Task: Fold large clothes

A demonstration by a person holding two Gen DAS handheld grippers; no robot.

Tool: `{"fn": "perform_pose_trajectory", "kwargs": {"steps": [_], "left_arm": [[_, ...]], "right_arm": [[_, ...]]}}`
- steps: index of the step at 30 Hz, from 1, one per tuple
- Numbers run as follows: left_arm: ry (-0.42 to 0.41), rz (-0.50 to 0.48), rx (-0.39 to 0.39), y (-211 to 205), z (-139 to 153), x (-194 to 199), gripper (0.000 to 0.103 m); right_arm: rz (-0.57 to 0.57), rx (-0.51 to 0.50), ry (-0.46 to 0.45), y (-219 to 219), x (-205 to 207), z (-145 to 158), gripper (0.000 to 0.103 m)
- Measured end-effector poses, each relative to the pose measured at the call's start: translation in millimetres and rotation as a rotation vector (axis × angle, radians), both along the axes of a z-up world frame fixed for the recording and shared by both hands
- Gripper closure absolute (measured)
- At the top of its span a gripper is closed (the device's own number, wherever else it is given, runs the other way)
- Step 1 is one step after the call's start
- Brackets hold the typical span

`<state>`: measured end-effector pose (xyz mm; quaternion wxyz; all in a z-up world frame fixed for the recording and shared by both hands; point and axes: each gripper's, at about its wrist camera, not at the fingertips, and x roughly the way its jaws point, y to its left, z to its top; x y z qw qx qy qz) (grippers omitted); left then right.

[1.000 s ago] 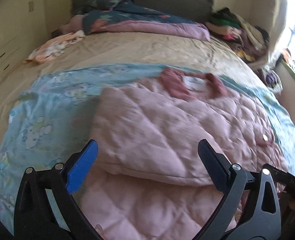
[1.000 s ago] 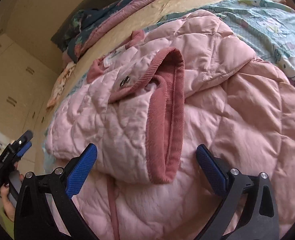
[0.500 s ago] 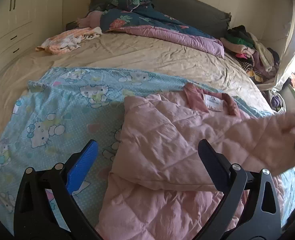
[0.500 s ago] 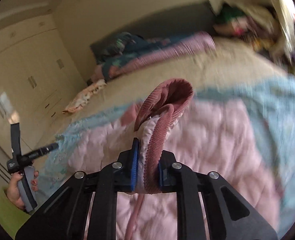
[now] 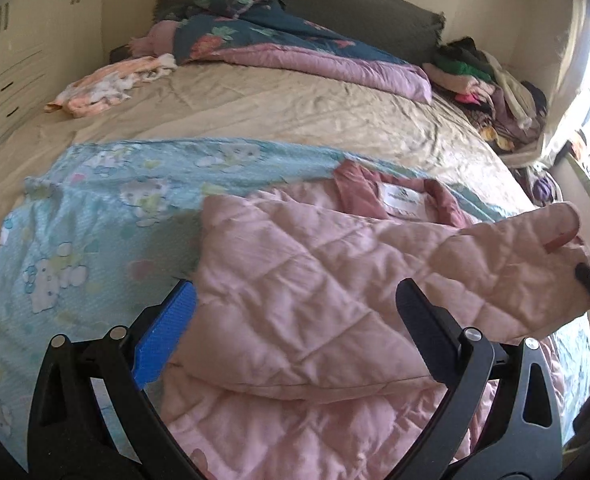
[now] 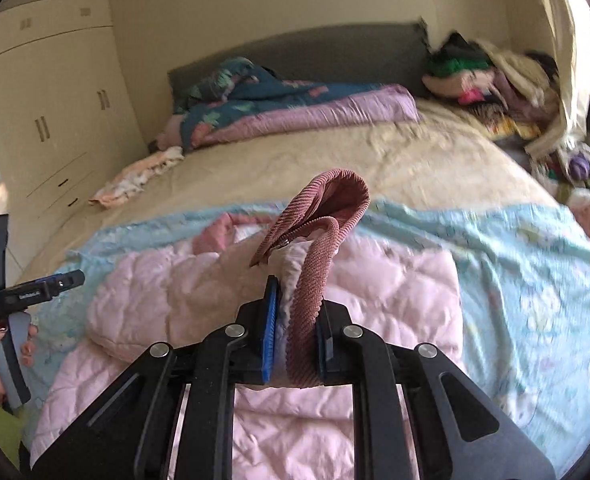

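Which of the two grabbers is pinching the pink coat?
The right gripper: it is shut on the pink jacket's ribbed sleeve cuff. The left gripper is wide open, holding nothing.

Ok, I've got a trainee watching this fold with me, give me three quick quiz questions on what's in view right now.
1. True or false: the right gripper is shut on the ribbed cuff of the pink quilted jacket.
2. What state is the left gripper in? A) open above the jacket B) shut on the collar C) shut on the blue sheet
3. Fill in: the jacket lies on a light blue cartoon-print ____.

Key: 1 true; 2 A; 3 sheet.
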<state>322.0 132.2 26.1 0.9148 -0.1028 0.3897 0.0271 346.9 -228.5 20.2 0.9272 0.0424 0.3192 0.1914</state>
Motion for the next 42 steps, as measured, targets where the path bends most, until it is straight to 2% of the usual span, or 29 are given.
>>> {"fn": "perform_pose_trajectory", "kwargs": {"steps": [7,11,13,17,18,23,31,37,42], "left_arm": [[0.067,-0.063,-0.004,-31,-25,16,0.01],[0.092,-0.083,0.004,-40,-35,19,0.01],[0.11,-0.091,0.009,-45,-42,21,0.01],[0.148,-0.089,0.044,-49,-55,26,0.01],[0.156,-0.086,0.047,-49,-58,27,0.01],[0.193,-0.074,0.034,-39,-75,32,0.008],[0.2,-0.094,-0.012,-27,-91,34,0.008],[0.188,-0.09,-0.028,-25,-93,34,0.008],[0.177,-0.086,-0.031,-25,-94,34,0.008]], "right_arm": [[-0.028,-0.014,0.081,1,4,-30,0.087],[-0.044,-0.021,0.109,-5,3,-37,0.078],[-0.054,-0.024,0.119,-7,2,-39,0.069],[-0.094,-0.028,0.089,-15,-4,-31,0.038],[-0.101,-0.028,0.079,-17,-5,-29,0.035],[-0.064,-0.057,0.063,-9,-8,-17,0.03],[0.063,-0.132,0.051,41,-4,-8,0.022],[0.144,-0.197,0.118,80,13,-24,0.02],[0.159,-0.261,0.175,99,30,-47,0.02]]}}
